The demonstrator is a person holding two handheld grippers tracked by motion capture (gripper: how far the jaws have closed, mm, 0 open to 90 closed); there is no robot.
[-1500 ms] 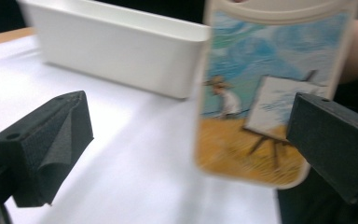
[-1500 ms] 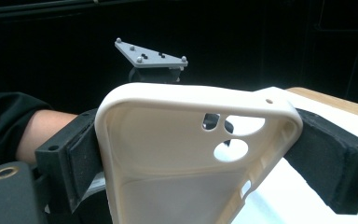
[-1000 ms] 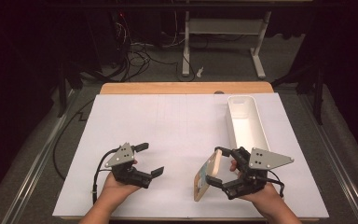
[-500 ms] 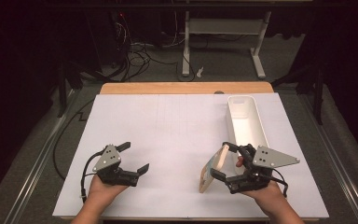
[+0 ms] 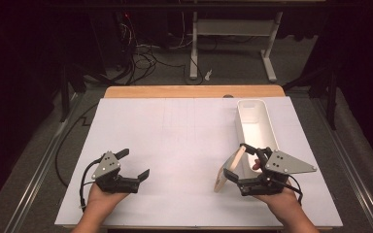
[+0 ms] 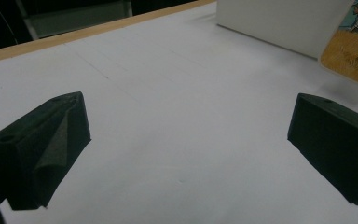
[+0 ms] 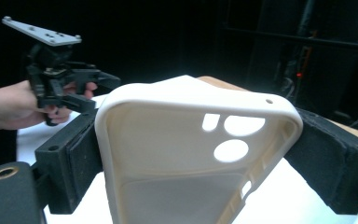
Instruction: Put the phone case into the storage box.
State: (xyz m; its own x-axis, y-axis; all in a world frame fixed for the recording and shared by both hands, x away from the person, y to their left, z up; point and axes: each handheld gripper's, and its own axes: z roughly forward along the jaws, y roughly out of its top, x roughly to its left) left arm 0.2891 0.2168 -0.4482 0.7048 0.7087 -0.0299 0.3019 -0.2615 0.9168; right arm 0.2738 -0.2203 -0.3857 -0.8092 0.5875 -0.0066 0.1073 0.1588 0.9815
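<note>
The right gripper (image 5: 244,165) squeezes the sides of a light, bendy phone case (image 7: 191,154), so a soft grip looks best, while the left gripper (image 5: 136,164) sits wide open.

Phone case (image 7: 186,154) lower end cut off by bottom edge

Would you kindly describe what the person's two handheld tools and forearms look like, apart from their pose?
Both the left tool and the right tool are black, each with two blocky, foam-faced jaws. Each carries a grey three-cornered plate dotted with small screws on top, and a black cable trails from each. The person's forearms are bare, with no sleeves visible.
</note>
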